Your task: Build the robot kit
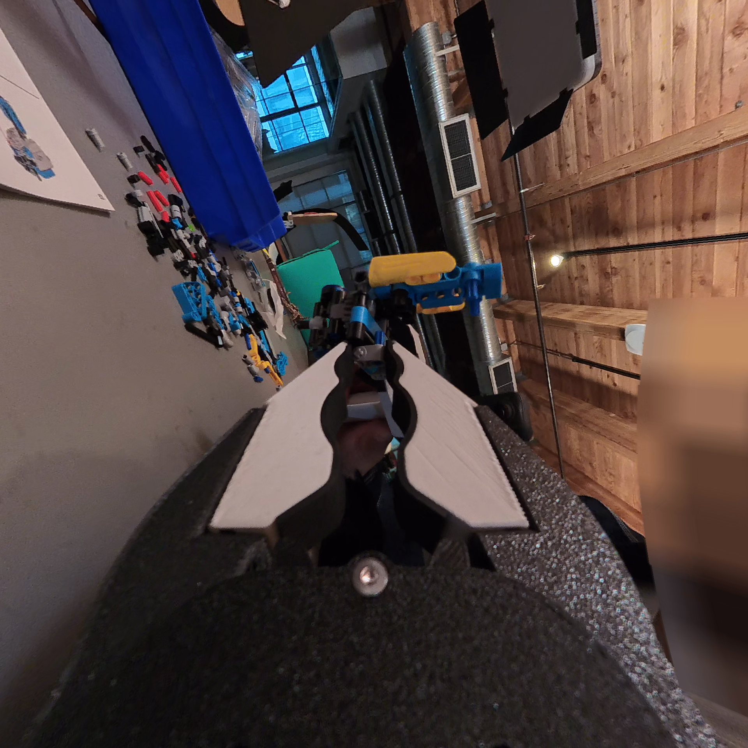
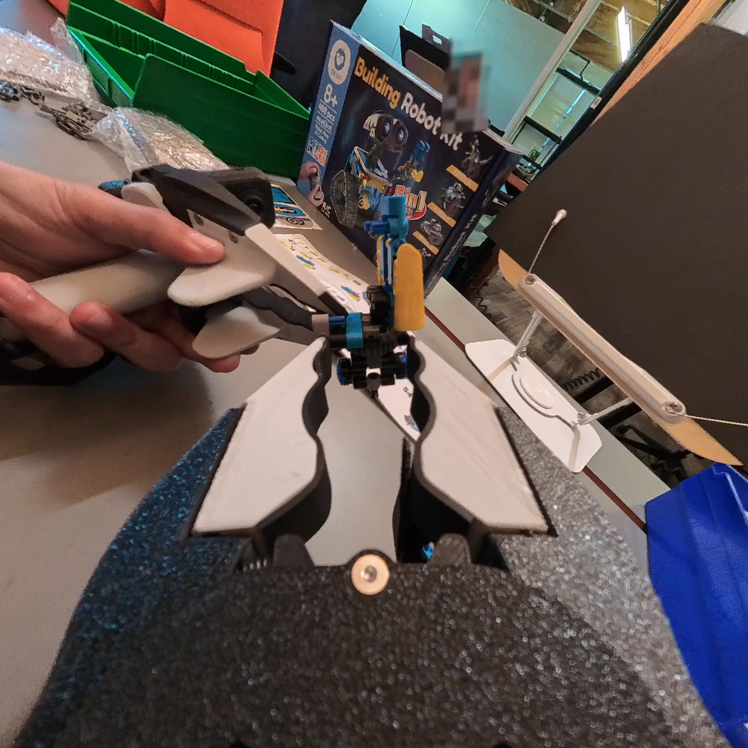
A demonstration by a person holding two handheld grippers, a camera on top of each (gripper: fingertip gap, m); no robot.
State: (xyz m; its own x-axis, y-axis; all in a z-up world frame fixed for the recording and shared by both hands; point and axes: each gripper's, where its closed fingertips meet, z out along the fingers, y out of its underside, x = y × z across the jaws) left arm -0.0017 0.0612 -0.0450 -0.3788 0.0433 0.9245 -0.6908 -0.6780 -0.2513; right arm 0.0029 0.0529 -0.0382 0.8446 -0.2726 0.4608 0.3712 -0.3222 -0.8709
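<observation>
Brick assembly [image 2: 378, 319]: blue, black, yellow, gripper-held [image 1: 368, 356].

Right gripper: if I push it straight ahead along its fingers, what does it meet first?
The brick assembly sits at the right gripper fingertips already, with the left gripper clamped on its side. Behind it, apparently farther off, stands the kit box.

Brick assembly [image 1: 421, 291] looks like smooth, slightly glossy plastic in blue, yellow and black; loose bricks [image 1: 210, 283] on the matt grey table [image 1: 81, 364] look the same. Left gripper [image 1: 368, 356] fingers [image 1: 291, 437] are matt white ribbed plastic with black rubbery edges. Plank wall [image 1: 607, 202] is rough knotty wood, duct [image 1: 457, 226] ribbed shiny metal, kit box [image 2: 404, 162] glossy card.
</observation>
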